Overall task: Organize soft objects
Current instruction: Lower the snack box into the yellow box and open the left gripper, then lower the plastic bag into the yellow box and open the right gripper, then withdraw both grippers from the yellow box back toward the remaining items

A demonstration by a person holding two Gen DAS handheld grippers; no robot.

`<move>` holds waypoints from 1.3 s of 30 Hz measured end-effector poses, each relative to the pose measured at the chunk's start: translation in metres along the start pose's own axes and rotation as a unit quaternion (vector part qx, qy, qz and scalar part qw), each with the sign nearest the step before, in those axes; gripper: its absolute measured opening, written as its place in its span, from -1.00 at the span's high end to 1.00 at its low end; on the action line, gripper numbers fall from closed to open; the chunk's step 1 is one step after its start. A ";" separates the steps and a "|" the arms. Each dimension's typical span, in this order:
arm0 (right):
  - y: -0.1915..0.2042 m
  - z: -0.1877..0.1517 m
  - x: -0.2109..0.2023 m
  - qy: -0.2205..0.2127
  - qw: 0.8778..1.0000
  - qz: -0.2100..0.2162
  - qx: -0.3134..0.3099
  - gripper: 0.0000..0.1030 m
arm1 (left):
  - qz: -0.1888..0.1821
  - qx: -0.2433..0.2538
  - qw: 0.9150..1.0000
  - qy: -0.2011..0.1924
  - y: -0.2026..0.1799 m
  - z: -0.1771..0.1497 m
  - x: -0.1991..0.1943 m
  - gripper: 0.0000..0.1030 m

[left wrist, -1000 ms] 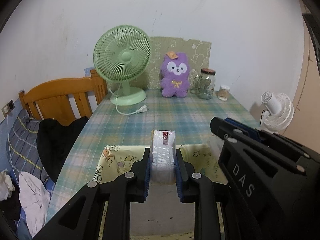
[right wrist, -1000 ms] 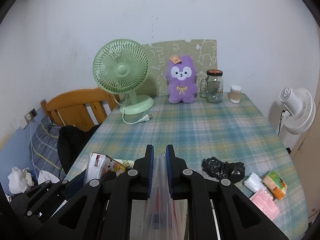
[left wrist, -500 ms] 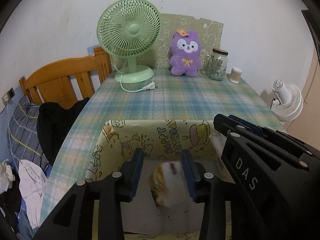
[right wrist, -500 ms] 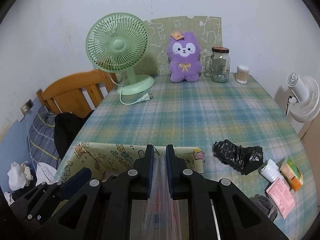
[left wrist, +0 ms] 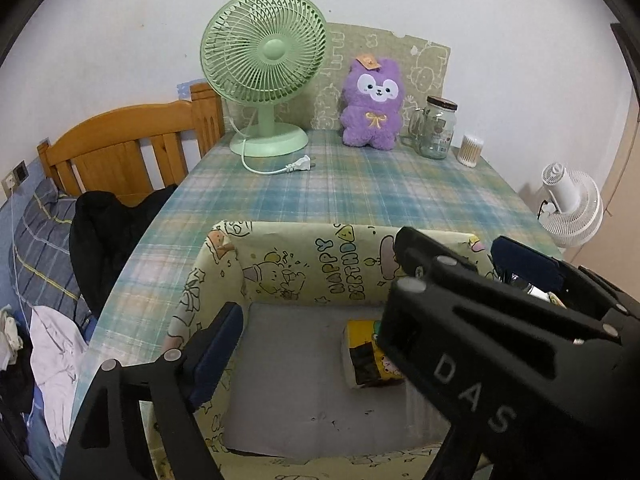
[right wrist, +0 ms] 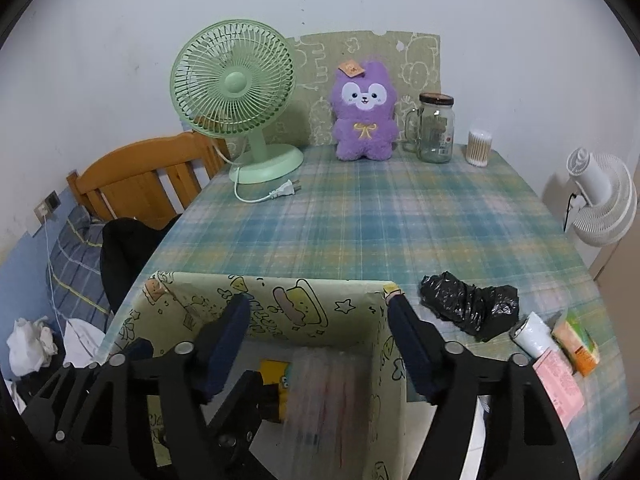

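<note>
A cardboard box (left wrist: 280, 272) wrapped in yellow cartoon paper stands at the table's near edge. Both grippers hang over it. My left gripper (left wrist: 320, 328) has its jaws opening and nothing between them. Its right finger is hidden behind the right gripper (left wrist: 476, 264). A yellow-and-white tissue pack (left wrist: 364, 356) lies loose on the box's grey floor. My right gripper (right wrist: 320, 332) is also opening. A clear plastic packet (right wrist: 324, 400), blurred, sits free below its fingers inside the box (right wrist: 280, 312), beside the yellow pack (right wrist: 276, 372).
On the plaid table are a black plastic bag (right wrist: 468, 308), a white roll (right wrist: 534, 336), an orange-green pack (right wrist: 576, 340) and a pink pack (right wrist: 558, 380). At the back stand a green fan (right wrist: 236, 92), a purple plush (right wrist: 364, 116), a glass jar (right wrist: 436, 128) and cotton swabs (right wrist: 478, 148). A wooden headboard (left wrist: 120, 148) is left.
Both grippers sank over the box and went from shut to open. The tissue pack dropped from the left one to the box floor. The clear packet left the right one's pads.
</note>
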State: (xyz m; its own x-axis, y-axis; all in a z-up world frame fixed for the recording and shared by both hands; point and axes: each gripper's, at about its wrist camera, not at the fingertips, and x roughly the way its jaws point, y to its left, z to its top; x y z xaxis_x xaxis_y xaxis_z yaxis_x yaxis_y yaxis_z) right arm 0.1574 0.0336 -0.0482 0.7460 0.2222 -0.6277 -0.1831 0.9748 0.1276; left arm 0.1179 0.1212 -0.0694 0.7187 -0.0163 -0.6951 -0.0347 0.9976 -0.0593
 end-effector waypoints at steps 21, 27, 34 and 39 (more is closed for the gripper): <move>-0.004 -0.005 -0.049 -0.032 0.999 -0.011 -0.020 -0.67 | 0.038 0.017 0.997 -0.062 -0.017 0.003 -0.048 -0.99; -0.012 -0.007 -0.071 -0.052 0.998 -0.010 -0.019 -0.69 | 0.034 0.016 0.997 -0.072 -0.027 0.000 -0.063 -0.99; -0.023 -0.008 -0.096 -0.070 0.997 -0.013 -0.022 -0.73 | 0.031 0.016 0.995 -0.089 -0.044 -0.003 -0.079 -0.98; -0.032 -0.009 -0.110 -0.082 0.996 -0.015 -0.023 -0.76 | 0.025 0.014 0.995 -0.094 -0.053 -0.005 -0.088 -0.97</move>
State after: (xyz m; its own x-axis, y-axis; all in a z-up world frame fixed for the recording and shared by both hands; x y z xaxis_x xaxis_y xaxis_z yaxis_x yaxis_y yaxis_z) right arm 0.0750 -0.0226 0.0097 0.8455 0.1964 -0.4966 -0.1849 0.9801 0.0728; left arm 0.0529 0.0694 -0.0092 0.8334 0.0431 -0.5509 -0.0558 0.9984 -0.0064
